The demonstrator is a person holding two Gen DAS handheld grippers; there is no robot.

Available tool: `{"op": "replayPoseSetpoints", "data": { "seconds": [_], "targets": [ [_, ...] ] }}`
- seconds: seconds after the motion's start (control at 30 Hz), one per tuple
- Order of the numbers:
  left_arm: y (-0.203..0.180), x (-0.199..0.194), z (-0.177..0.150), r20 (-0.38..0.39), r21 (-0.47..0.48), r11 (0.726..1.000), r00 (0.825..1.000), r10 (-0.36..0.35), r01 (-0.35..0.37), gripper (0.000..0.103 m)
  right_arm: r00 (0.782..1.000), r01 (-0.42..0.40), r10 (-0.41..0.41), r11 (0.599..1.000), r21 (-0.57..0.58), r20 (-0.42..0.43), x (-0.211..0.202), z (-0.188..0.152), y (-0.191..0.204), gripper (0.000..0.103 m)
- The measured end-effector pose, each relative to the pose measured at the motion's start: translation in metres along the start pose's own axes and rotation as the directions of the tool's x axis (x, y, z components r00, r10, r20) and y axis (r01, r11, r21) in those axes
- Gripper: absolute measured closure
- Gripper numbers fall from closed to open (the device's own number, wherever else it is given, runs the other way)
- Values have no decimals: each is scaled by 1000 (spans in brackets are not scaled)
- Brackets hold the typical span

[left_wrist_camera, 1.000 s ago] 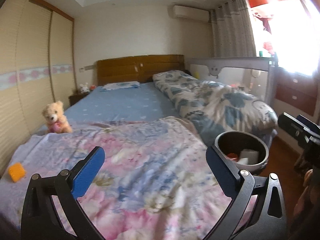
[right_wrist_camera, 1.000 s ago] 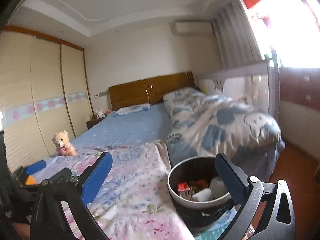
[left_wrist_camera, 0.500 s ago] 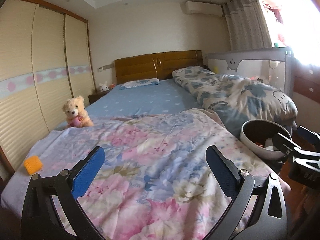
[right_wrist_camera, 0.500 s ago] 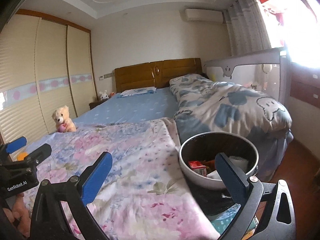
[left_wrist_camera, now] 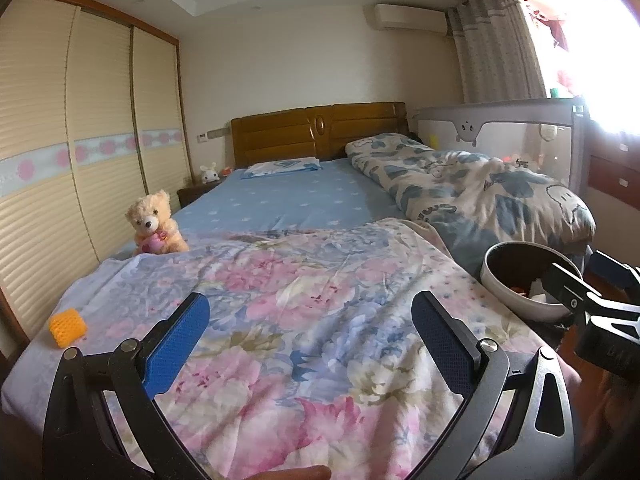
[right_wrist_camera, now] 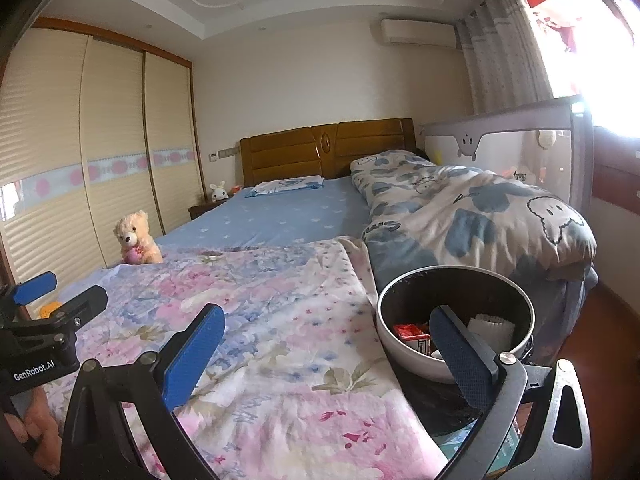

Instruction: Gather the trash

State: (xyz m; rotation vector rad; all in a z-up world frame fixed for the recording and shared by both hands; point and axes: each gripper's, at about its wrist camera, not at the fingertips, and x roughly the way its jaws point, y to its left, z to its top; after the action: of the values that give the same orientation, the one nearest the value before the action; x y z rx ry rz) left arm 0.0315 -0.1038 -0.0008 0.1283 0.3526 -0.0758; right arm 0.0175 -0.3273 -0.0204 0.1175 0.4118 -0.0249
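Bedroom with sliding wardrobe doors (left_wrist_camera: pixel 92 152) on the left; a yellow sponge-like block (left_wrist_camera: pixel 67 326) lies near the bed's left edge, beside a teddy bear (left_wrist_camera: pixel 154 222). Both the left hand-held gripper (left_wrist_camera: pixel 310 330) and the right hand-held gripper (right_wrist_camera: pixel 326 346) hover empty over the flowered blanket (left_wrist_camera: pixel 312 292), jaws apart. At the right, the bin (right_wrist_camera: pixel 456 322) holds wrappers.

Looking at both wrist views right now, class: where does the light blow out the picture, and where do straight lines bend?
Left wrist view: the bright window at upper right washes out to white, and the cream slatted wardrobe doors bow outward. Right wrist view: the same glare fills the upper right, the wooden headboard stays sharp, and dark vignetting cuts the left corners.
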Motion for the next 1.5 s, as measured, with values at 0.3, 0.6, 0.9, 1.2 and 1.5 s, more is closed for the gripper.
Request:
{"op": "replayPoseSetpoints", "data": {
  "seconds": [0.3,0.6,0.9,1.2,1.5],
  "targets": [
    [1,0,0,-9,-9,1000,1000,-5,5,0,1000,-3,3,1000,1,2,-1,1,-1,0],
    [0,0,-1,-3,-5,1000,1000,-6,6,0,1000,-8,8,1000,2,2,-2,2,1,0],
    [-1,-1,-1,-3,-10,1000,1000,-12,12,0,1000,-7,7,1000,2,2,-2,2,3,0],
    [-2,-2,-1,-3,-8,1000,1000,-14,14,0,1000,-8,8,1000,3,4,-2,3,3,0],
    [-2,-2,-1,-4,-11,1000,1000,-15,15,0,1000,-8,8,1000,4,3,-3,3,3,0]
  ]
}}
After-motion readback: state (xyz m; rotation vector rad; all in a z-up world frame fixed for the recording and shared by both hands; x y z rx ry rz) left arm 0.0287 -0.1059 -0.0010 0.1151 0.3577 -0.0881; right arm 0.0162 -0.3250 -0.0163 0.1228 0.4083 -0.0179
